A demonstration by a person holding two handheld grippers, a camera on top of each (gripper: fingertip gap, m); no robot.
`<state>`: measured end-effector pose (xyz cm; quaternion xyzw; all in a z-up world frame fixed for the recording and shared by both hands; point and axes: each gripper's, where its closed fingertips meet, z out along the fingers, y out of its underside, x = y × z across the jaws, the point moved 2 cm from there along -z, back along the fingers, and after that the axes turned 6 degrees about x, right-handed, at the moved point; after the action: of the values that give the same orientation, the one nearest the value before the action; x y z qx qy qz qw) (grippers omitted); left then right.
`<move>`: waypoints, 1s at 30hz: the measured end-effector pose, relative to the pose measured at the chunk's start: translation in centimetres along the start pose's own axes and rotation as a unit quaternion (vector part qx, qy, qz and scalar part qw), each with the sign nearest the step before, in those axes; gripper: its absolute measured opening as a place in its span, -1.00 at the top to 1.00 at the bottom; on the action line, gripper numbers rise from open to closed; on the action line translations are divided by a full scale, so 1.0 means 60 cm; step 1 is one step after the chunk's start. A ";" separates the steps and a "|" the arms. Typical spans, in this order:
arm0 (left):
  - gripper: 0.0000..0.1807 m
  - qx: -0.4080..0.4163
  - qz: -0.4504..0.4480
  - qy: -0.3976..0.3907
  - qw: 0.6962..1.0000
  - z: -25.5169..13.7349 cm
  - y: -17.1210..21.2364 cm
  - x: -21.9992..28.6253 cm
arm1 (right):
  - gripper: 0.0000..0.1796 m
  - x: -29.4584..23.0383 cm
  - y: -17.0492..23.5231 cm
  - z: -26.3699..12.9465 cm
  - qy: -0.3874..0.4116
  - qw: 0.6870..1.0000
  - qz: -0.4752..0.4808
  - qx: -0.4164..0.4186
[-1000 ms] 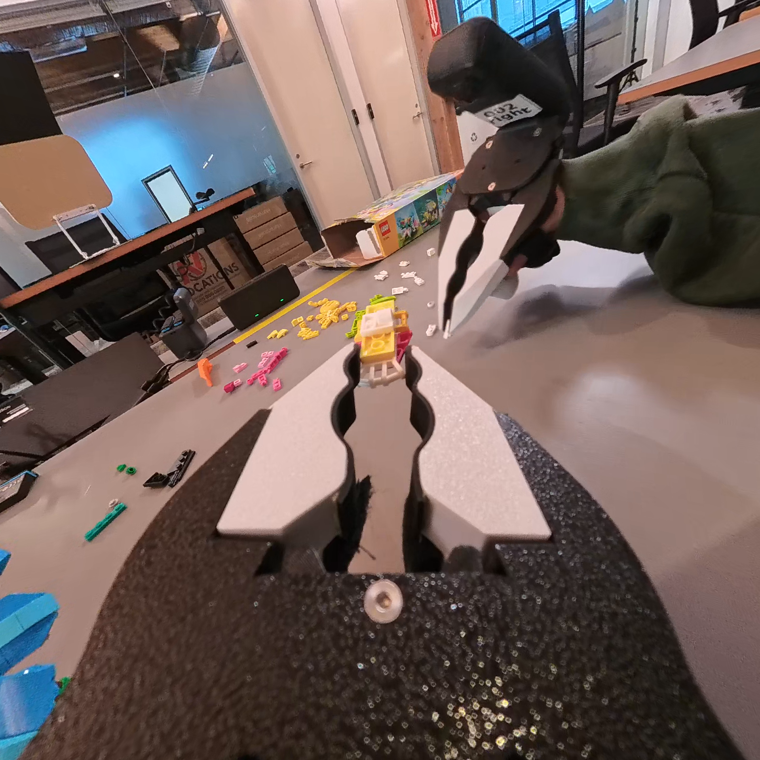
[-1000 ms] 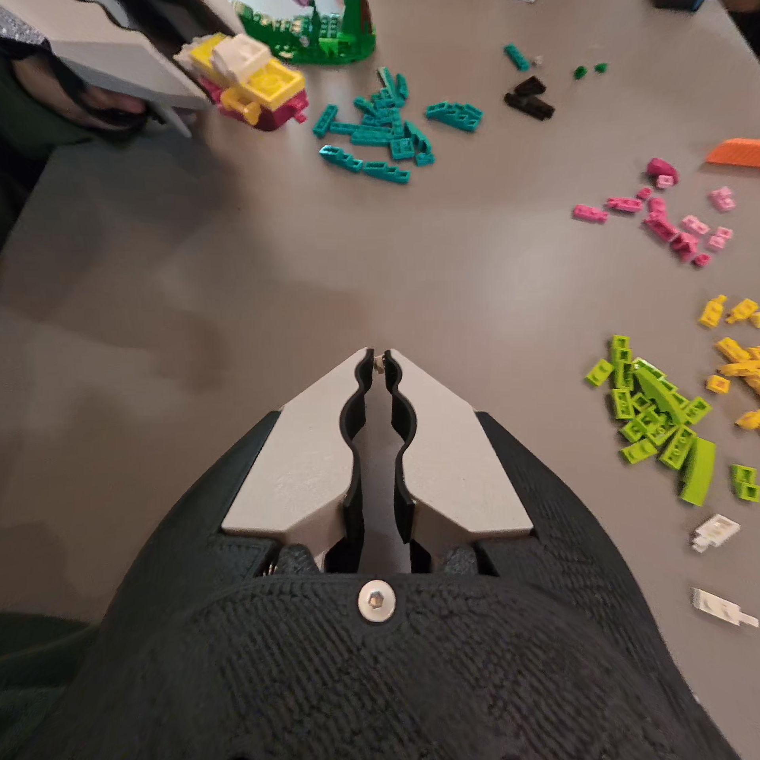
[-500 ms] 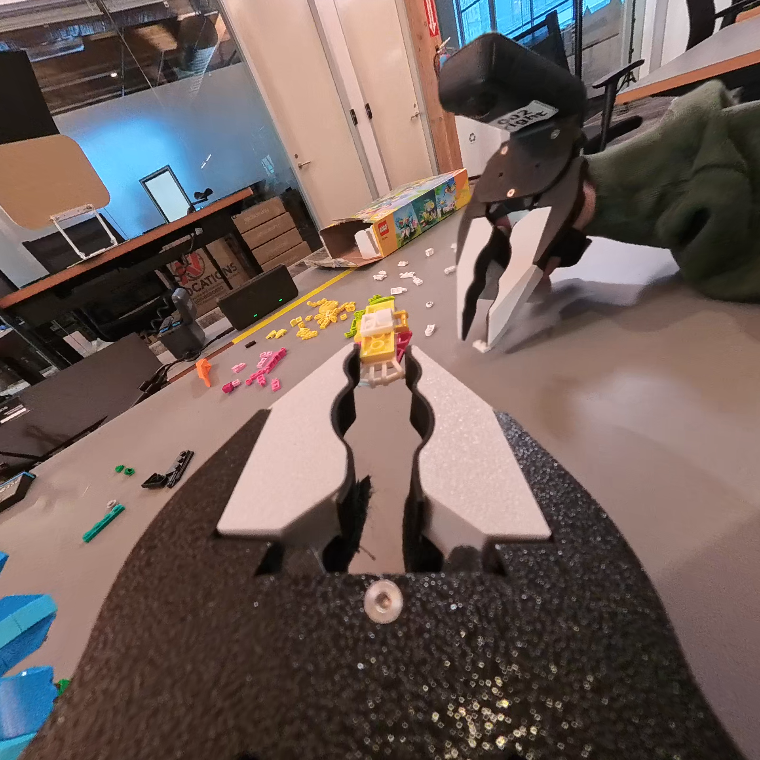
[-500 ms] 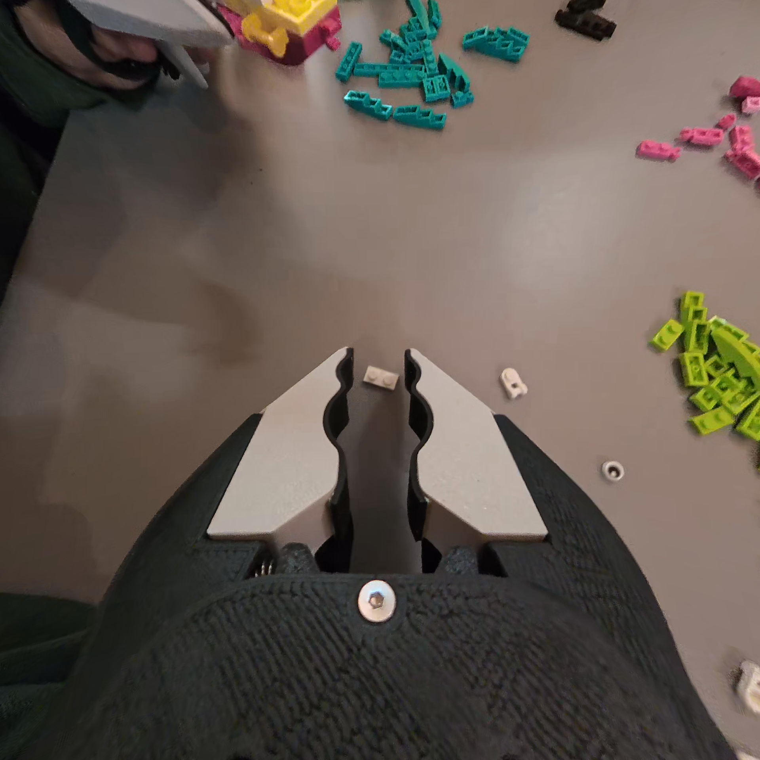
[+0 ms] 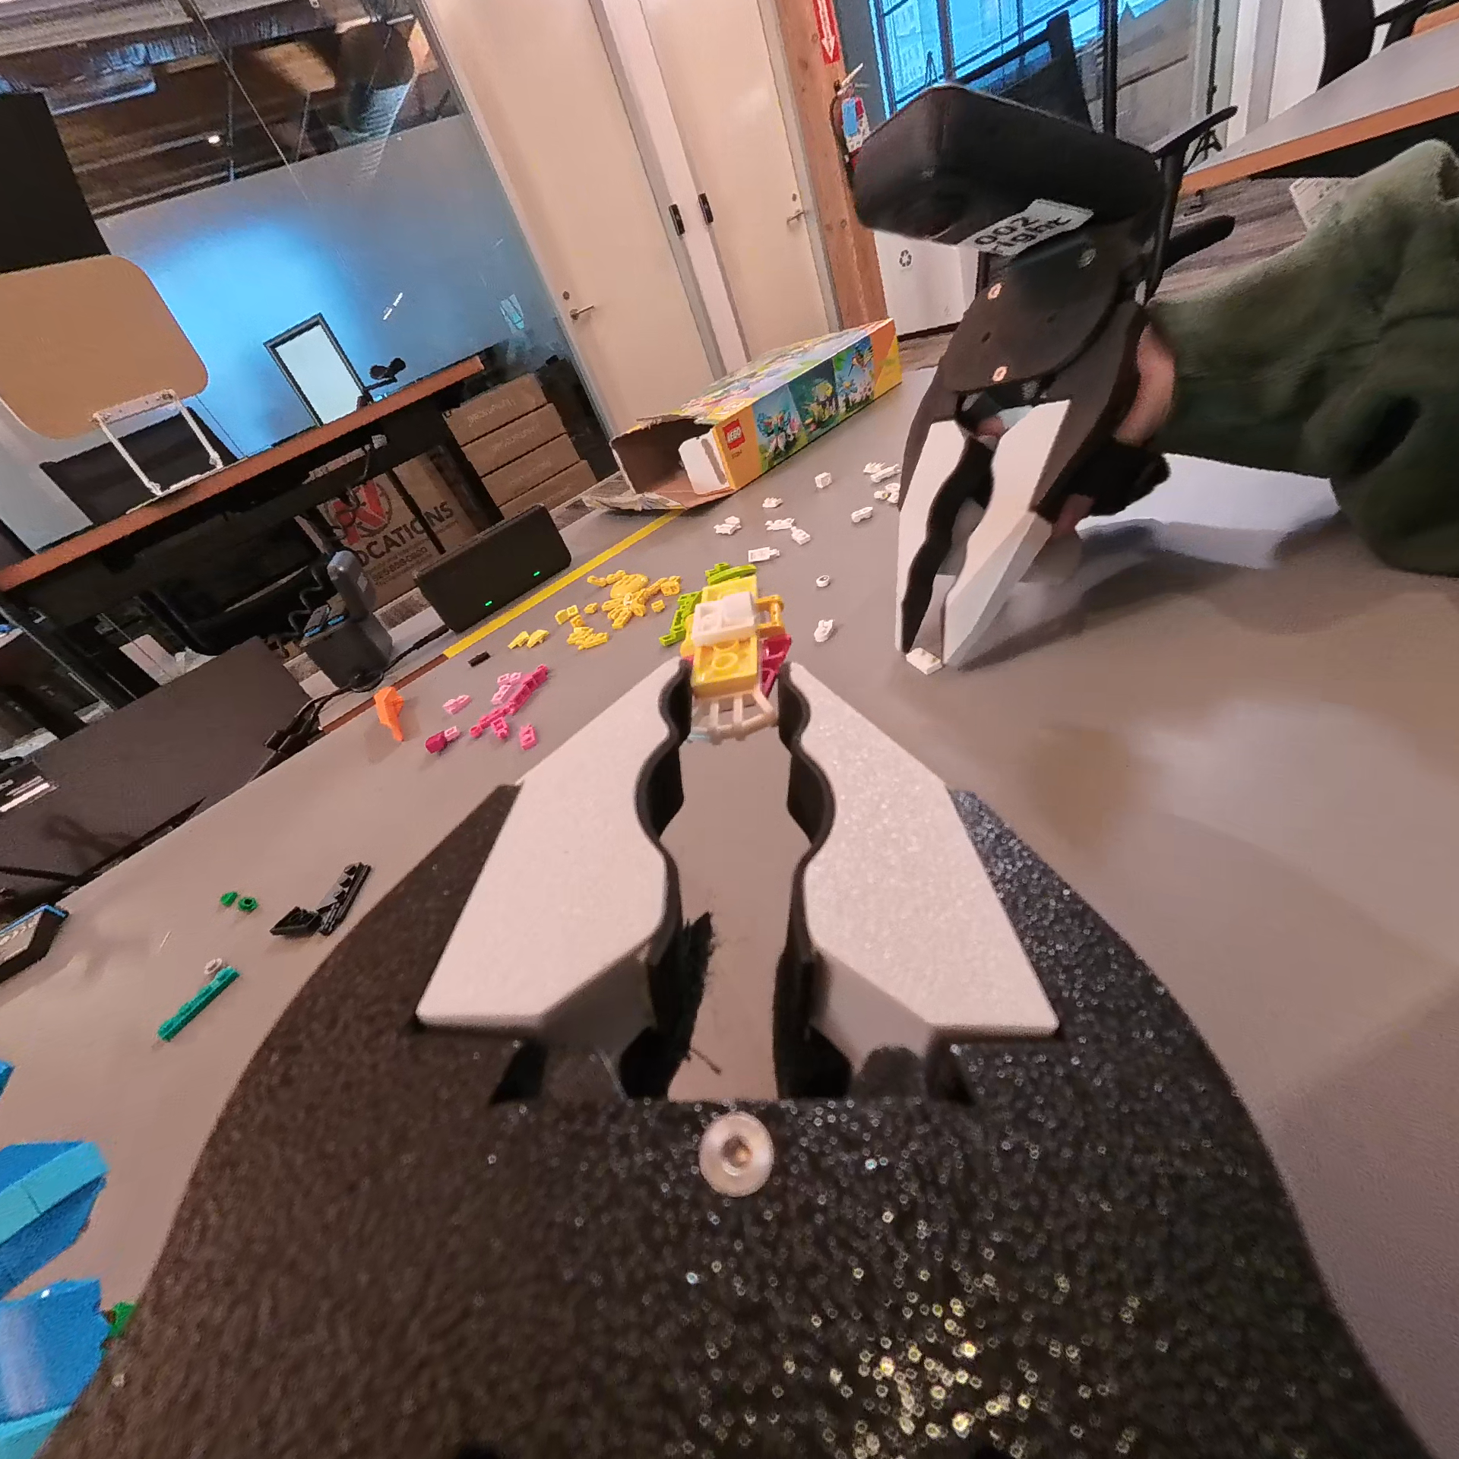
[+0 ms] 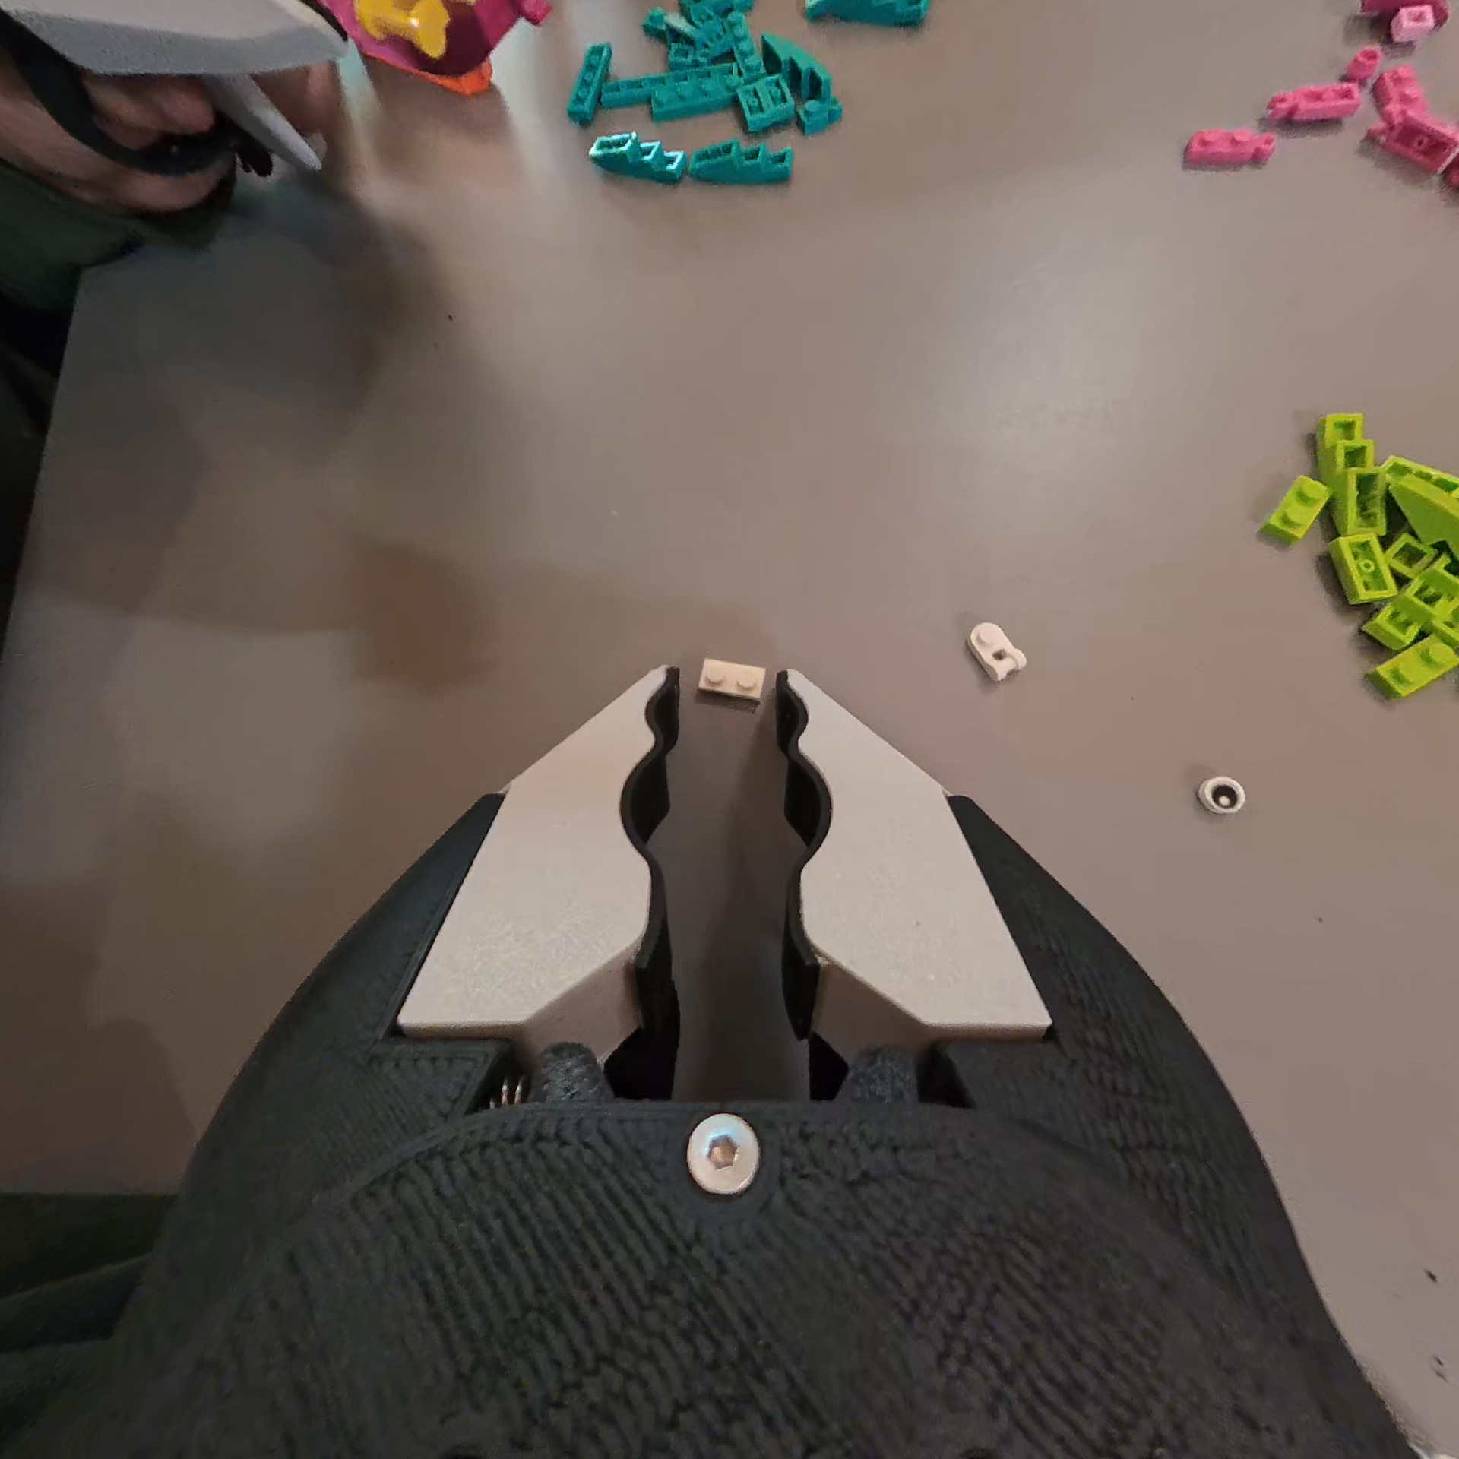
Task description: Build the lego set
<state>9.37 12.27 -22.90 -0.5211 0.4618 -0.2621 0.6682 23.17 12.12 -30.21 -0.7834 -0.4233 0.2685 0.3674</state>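
Observation:
My left gripper [image 5: 730, 685] is shut on a small lego build [image 5: 730, 643] of yellow, white and magenta bricks and holds it above the grey table [image 5: 1105, 829]. The build's edge shows at the top left of the right wrist view [image 6: 426, 31]. My right gripper [image 6: 725, 685] is open, tips down at the table, with a small white two-stud plate [image 6: 732, 680] lying between its fingertips. In the left wrist view the right gripper [image 5: 932, 651] stands over that plate [image 5: 924, 660], to the right of the build.
Piles of loose bricks lie on the table: teal [image 6: 710, 95], pink [image 6: 1382, 118], lime green [image 6: 1389, 553], yellow [image 5: 624, 604] and white [image 5: 789, 529]. A white clip piece [image 6: 996, 651] and a round eye piece [image 6: 1221, 794] lie right of the right gripper. The lego box [image 5: 789, 418] lies at the back. Some 15 cm of space lies between my two pairs of fingers. My right gripper is the nearer one to the white clip piece [image 6: 996, 651]: about 5 cm, against 15 cm. My left wrist view [image 5: 823, 631] looks at it from another angle.
My right gripper has opened and let the white plate down onto the table, and it has shifted away from the left gripper. The left gripper holds the build still.

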 end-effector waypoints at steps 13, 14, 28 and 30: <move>0.79 0.002 0.002 0.000 1.000 -0.002 -0.001 0.001 | 0.86 0.026 0.003 -0.025 0.122 0.772 -0.518 -0.348; 0.79 0.002 0.002 0.000 1.000 -0.002 -0.001 0.001 | 0.86 0.024 0.006 -0.026 0.104 0.723 -0.567 -0.381; 0.79 0.012 -0.001 0.002 1.000 -0.007 -0.007 0.003 | 0.69 -0.051 0.007 -0.027 -0.013 0.965 -0.158 -0.211; 0.79 0.013 -0.002 0.003 1.000 -0.008 -0.008 0.003 | 0.71 -0.050 0.012 -0.027 -0.018 0.980 -0.106 -0.167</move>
<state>9.11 11.74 -22.55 -0.5120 0.4595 -0.2709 0.6733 23.22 8.72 -29.51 -0.7792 -0.5497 0.1676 0.2500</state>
